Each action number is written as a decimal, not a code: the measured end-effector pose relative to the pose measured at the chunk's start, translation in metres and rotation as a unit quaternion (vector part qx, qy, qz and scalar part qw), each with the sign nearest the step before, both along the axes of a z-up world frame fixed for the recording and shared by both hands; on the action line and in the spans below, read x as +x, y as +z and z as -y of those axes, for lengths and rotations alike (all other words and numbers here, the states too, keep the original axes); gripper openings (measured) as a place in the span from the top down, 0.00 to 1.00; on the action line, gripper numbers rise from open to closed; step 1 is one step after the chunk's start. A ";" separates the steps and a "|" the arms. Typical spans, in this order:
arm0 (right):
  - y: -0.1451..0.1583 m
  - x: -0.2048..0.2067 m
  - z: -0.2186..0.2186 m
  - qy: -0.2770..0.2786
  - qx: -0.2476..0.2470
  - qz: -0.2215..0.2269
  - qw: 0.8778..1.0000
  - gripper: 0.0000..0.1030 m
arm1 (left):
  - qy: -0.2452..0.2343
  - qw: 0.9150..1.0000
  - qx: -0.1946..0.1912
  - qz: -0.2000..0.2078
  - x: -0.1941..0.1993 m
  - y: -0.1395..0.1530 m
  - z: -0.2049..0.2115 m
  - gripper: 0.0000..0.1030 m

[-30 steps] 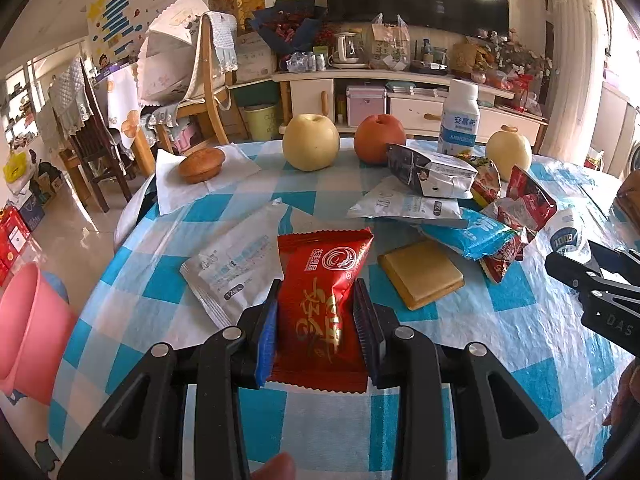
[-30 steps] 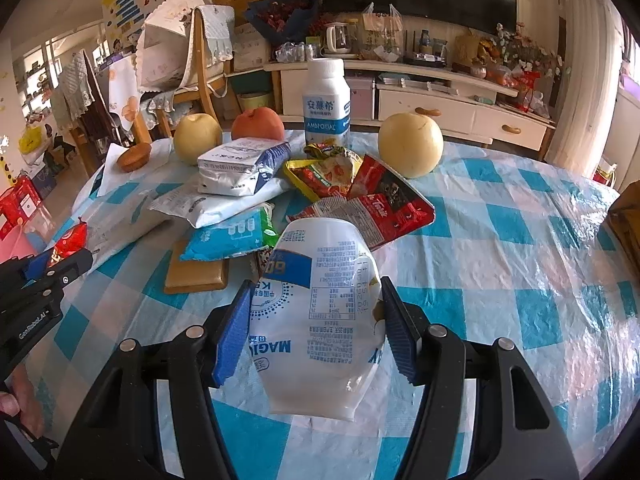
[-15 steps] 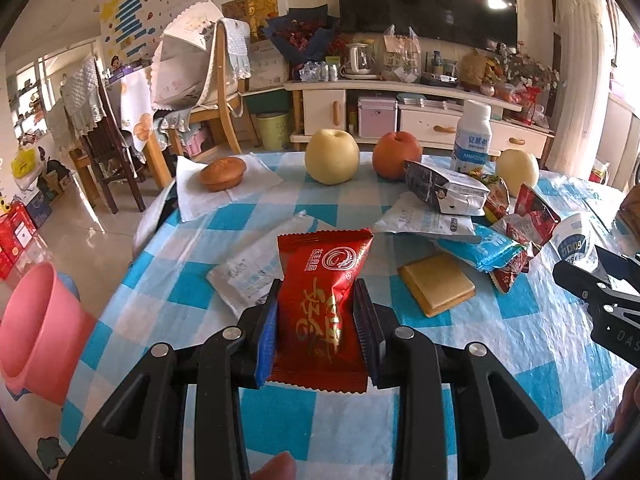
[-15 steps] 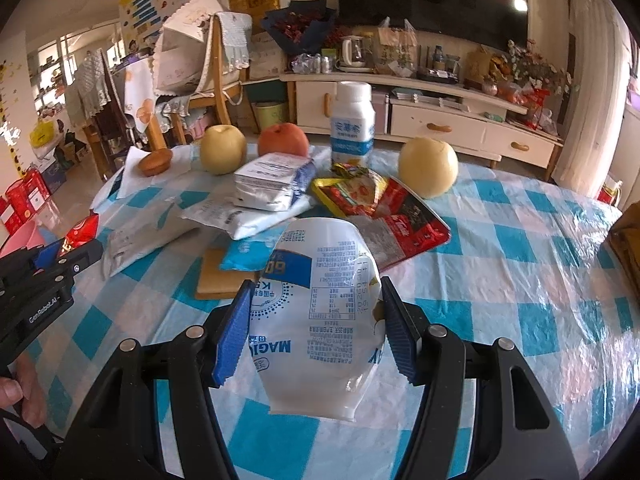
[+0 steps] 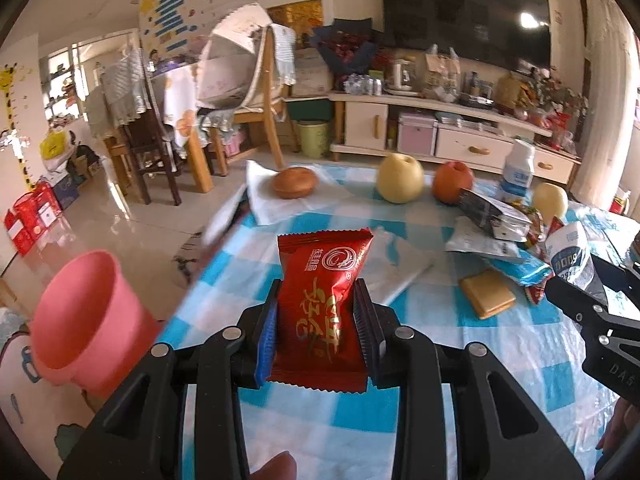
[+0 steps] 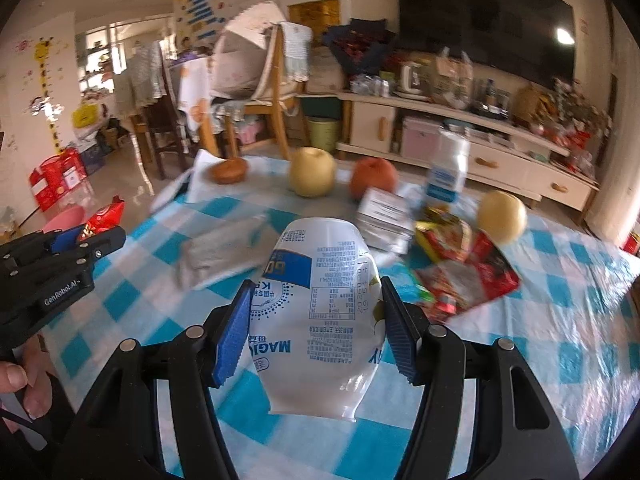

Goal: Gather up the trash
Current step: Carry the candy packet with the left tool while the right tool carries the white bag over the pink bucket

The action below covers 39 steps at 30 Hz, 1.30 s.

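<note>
The bench (image 5: 500, 364) under you is crowded with fruit, a bottle and loose packets, and the pink bin (image 5: 86, 316) stands off its left edge, down on the floor. That gap is your biggest risk: let go too soon and the trash lands on the floor or back on the checked cloth.

Your right gripper (image 6: 316, 334) has its fingers closed on the white pouch (image 6: 320, 320). The pouch is soft, glossy and bulging, with most of its body hanging outside the pads; a quick swing could let it slide out.

Your left gripper (image 5: 316, 320) has its fingers narrow and clamped on the red snack packet (image 5: 320, 308), which is slick foil and held low down, so it may tip or twist.

The two grippers sit close together; heading for one bin, they may collide.
</note>
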State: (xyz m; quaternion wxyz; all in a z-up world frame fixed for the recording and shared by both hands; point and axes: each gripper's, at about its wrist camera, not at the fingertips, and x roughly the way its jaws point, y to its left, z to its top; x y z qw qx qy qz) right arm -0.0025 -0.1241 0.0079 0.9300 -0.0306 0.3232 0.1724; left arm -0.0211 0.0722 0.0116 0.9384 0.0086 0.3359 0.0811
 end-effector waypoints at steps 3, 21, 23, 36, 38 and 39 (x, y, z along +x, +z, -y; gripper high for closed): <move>0.011 -0.003 -0.026 0.022 0.005 0.008 1.000 0.40 | 0.016 1.000 -0.003 0.004 -0.008 0.007 -0.022 0.65; 0.068 -0.008 -0.238 0.191 0.019 0.035 0.981 0.40 | 0.140 0.990 -0.011 0.033 -0.062 0.044 -0.206 0.65; 0.069 -0.003 -0.262 0.207 0.025 0.026 0.978 0.40 | 0.150 0.988 -0.012 0.033 -0.064 0.042 -0.225 0.65; 0.049 0.017 -0.380 0.267 0.011 0.000 0.964 0.40 | 0.205 0.978 -0.013 0.031 -0.057 0.019 -0.319 0.65; 0.043 0.019 -0.391 0.274 0.007 -0.004 0.962 0.40 | 0.212 0.977 -0.016 0.028 -0.055 0.013 -0.331 0.65; 0.042 0.020 -0.394 0.276 0.006 -0.005 0.961 0.40 | 0.213 0.976 -0.019 0.026 -0.054 0.011 -0.335 0.65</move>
